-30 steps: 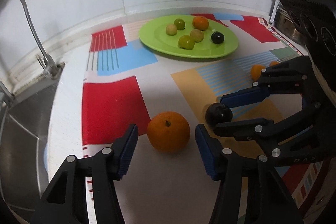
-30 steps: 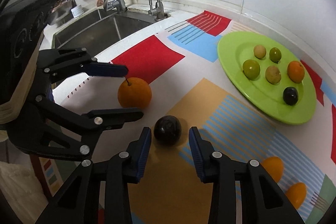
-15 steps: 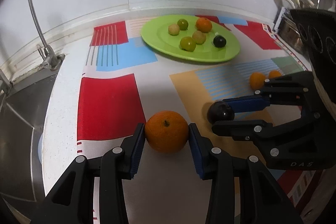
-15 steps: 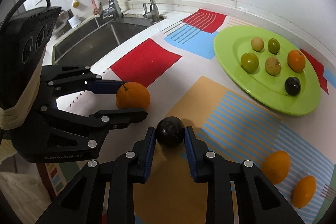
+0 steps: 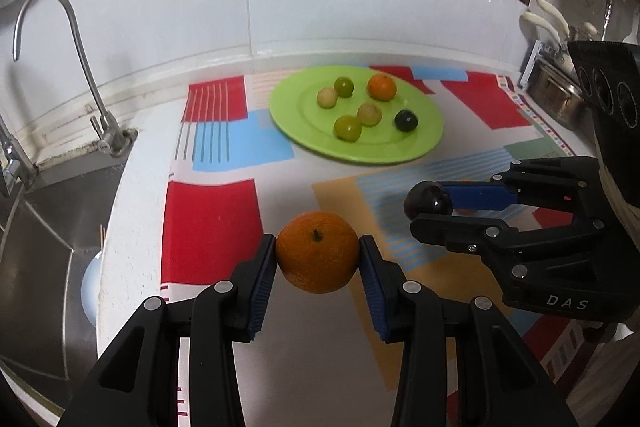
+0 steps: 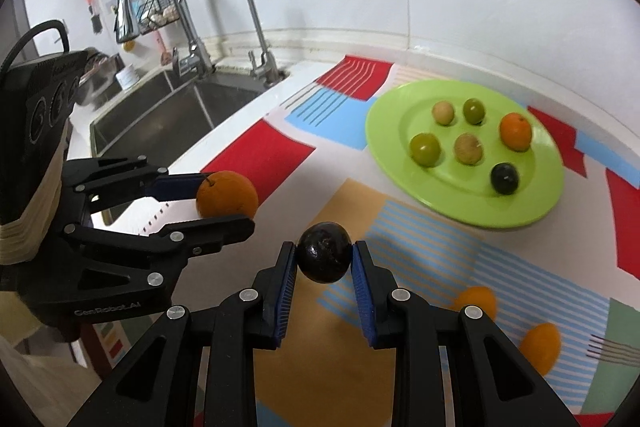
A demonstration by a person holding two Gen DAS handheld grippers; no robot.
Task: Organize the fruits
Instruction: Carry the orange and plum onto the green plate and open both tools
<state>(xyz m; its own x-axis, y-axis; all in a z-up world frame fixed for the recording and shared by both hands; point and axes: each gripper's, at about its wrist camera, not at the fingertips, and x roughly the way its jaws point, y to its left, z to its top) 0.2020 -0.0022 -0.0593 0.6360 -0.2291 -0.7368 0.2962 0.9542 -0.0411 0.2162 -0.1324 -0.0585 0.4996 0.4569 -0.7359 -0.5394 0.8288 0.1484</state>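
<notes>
My left gripper [image 5: 318, 259] is shut on a large orange [image 5: 317, 251] and holds it above the patterned mat. It also shows in the right wrist view [image 6: 228, 193]. My right gripper [image 6: 324, 259] is shut on a dark round fruit [image 6: 325, 257], seen from the left wrist view [image 5: 427, 202] too. A green plate [image 5: 424, 143] at the back holds several small fruits: green, tan, one orange, one dark. The plate also shows in the right wrist view [image 6: 388, 131]. Two small orange fruits [image 6: 476, 301] lie on the mat at the right.
A steel sink [image 6: 160, 119] with taps [image 6: 240, 19] lies left of the mat. A faucet [image 5: 80, 67] stands by the sink edge. A metal rack with utensils [image 5: 552, 83] stands at the far right. A white wall runs behind the counter.
Both grippers closed on their fruits, the left on the orange and the right on the dark fruit, and lifted them off the mat.
</notes>
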